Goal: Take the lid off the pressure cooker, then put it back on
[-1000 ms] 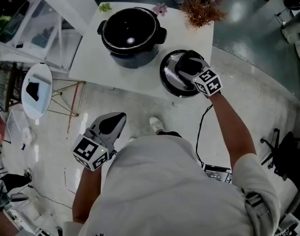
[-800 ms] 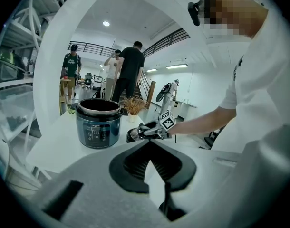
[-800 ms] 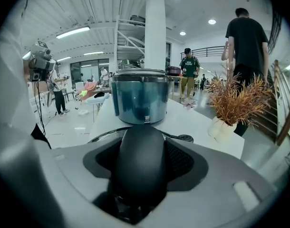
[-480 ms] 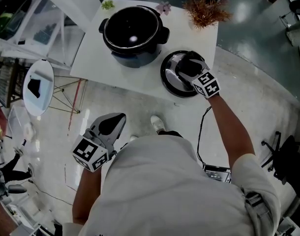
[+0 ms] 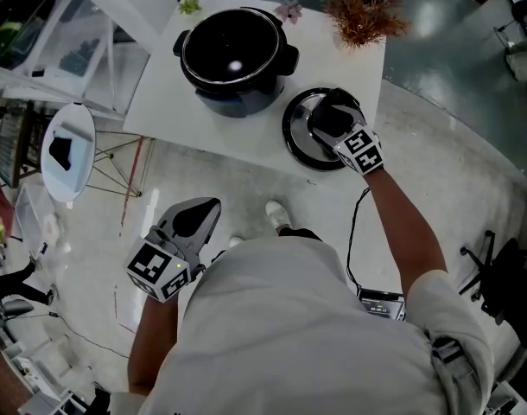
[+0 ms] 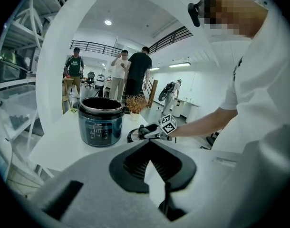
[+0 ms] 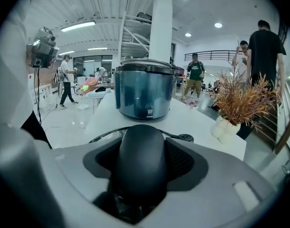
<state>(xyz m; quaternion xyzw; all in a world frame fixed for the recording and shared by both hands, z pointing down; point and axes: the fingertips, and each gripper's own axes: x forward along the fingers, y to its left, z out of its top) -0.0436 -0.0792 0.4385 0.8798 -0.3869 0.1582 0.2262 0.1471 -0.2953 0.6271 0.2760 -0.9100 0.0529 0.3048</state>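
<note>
The right gripper (image 5: 333, 115) is clamped on the black handle (image 7: 138, 163) of the pressure cooker lid (image 5: 300, 137), its jaws closed against the handle's two sides. The lid lies flat near the front edge of a white table (image 5: 168, 102). Only its metal rim and a small round valve (image 7: 185, 137) show past the gripper in the right gripper view. Just beside it, towards the person's left and farther back, stands the pressure cooker (image 5: 235, 54), uncovered, its dark inner pot open to the camera above. A potted spray of dried brown foliage (image 5: 362, 15) sits at the far right corner of the table. The left gripper (image 5: 193, 220) hangs low at the person's side, well apart from the table, with its jaws brought together and nothing between them. Several people (image 6: 130, 75) stand in the bright hall beyond the table.
</note>
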